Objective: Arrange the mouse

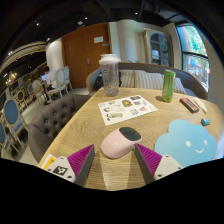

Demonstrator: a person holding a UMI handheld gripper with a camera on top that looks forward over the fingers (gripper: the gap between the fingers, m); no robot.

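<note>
A pale pink computer mouse (121, 142) lies on the wooden table (90, 125), just ahead of my two fingers and between their tips. My gripper (112, 162) is open, its magenta pads (82, 161) standing apart with bare table between them. The mouse rests on the table by itself, with a gap to the left finger; its right side comes close to the right finger's tip. A light-blue cloud-shaped mouse mat (188, 141) lies to the right of the mouse.
Beyond the mouse lies a printed sheet (127, 108), a clear lidded jar (110, 75), a green bottle (168, 85) and a dark box (190, 103). A small teal object (206, 122) sits by the mat. Chairs (45, 118) stand left of the table.
</note>
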